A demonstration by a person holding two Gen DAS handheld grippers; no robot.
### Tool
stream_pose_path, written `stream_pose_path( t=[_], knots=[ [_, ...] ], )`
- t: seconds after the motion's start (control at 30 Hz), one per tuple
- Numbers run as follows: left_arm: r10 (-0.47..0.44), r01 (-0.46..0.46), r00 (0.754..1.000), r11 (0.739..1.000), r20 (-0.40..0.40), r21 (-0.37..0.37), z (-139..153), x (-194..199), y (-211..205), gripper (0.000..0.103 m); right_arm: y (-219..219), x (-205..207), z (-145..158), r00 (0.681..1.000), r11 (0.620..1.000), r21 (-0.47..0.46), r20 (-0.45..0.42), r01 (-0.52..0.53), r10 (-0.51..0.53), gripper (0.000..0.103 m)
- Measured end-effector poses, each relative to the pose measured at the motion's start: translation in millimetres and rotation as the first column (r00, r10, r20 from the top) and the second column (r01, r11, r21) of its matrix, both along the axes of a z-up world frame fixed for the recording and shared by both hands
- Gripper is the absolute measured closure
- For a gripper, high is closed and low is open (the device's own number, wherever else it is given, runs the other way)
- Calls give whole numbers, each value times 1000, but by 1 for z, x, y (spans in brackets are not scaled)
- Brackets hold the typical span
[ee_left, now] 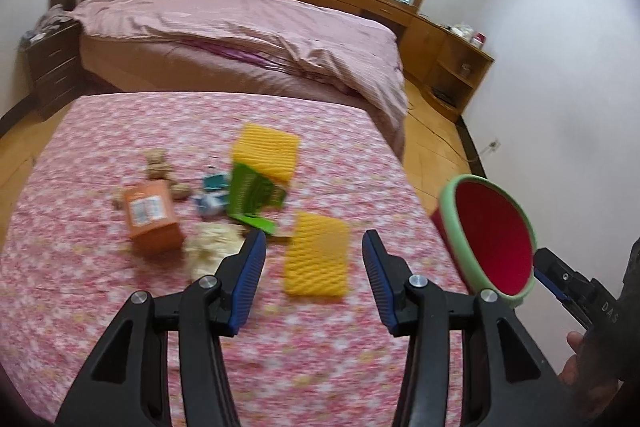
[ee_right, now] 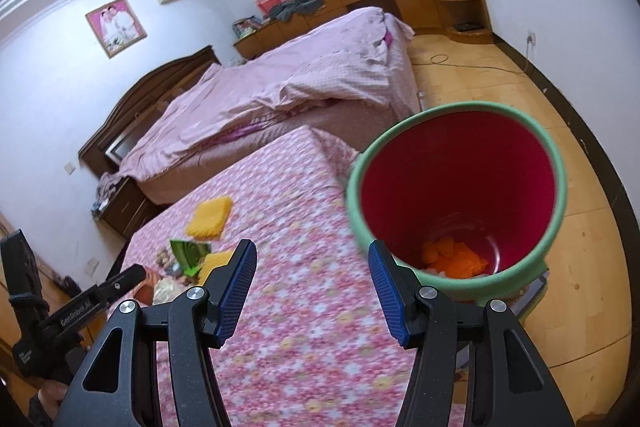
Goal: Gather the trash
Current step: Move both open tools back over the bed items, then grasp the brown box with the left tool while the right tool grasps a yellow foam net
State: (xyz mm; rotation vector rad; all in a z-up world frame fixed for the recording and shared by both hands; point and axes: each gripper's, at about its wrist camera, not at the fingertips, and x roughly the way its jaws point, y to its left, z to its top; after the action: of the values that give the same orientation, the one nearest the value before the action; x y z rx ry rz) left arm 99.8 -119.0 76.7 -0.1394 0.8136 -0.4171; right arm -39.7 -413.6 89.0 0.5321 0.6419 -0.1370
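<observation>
the left gripper (ee_left: 314, 251) is seen released, its jaws apart with nothing between them, above the near part of the floral tabletop (ee_left: 280, 367). the right gripper (ee_right: 312, 263) is likewise released and empty, held over the tabletop's right edge.

ahead of the left gripper the trash is gathered in one loose cluster, well in from every edge. two yellow foam pads are counted: one (ee_left: 316, 259) just ahead between the jaw tips, the other (ee_left: 266, 151) farther ahead. one green packet (ee_left: 254, 193) lies between them, slightly left. one orange box (ee_left: 152, 219) is set ahead-left, one pale crumpled wad (ee_left: 208, 247) sits just beside the left jaw tip, one blue-white wrapper (ee_left: 212, 195) lies beyond it, and some brown bits (ee_left: 160, 163) lie past the box; their number cannot be told through the blur.

bare cloth is left all round the cluster: a broad strip to the left, a band to the right up to the edge, and open room nearest the gripper.

one bin (ee_right: 456, 203), red inside with a green rim, is seen right of the tabletop, just ahead-right of the right gripper, its rim close to the right jaw. orange scraps (ee_right: 452, 259) lie at its bottom. beyond the tabletop's far edge one bed (ee_left: 248, 31) is seen, with open wood floor (ee_right: 540, 107) to the right.
</observation>
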Motion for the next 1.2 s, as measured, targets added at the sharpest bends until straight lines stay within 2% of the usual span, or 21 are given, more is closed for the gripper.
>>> stream_pose_path(
  t=[0.23,0.37,0.73,1.03,1.07,1.17,1.2],
  knots=[
    [104,-104,995,994,-1,28,-7,18,42,51,28,19,-7,998,999,-6,-34,-44,44,43],
    [152,-152,988,987,2,60,-15,29,58,35,40,28,-13,996,998,-12,-54,-66,65,43],
    [214,-209,976,970,-31,123,-45,59,71,35,65,60,-34,987,993,-11,-120,-113,111,42],
    [237,-230,969,969,-76,89,-66,76,81,35,93,92,-51,971,983,-2,-156,-186,183,41],
    [234,-227,969,970,-79,86,-68,76,82,37,98,96,-54,968,981,-2,-163,-195,192,41],
    [230,-223,969,972,-86,76,-72,76,85,56,108,105,-60,960,975,4,-179,-220,217,41],
    [230,-225,969,972,-93,62,-73,76,88,57,111,106,-61,957,974,5,-182,-227,224,41]
  ],
)
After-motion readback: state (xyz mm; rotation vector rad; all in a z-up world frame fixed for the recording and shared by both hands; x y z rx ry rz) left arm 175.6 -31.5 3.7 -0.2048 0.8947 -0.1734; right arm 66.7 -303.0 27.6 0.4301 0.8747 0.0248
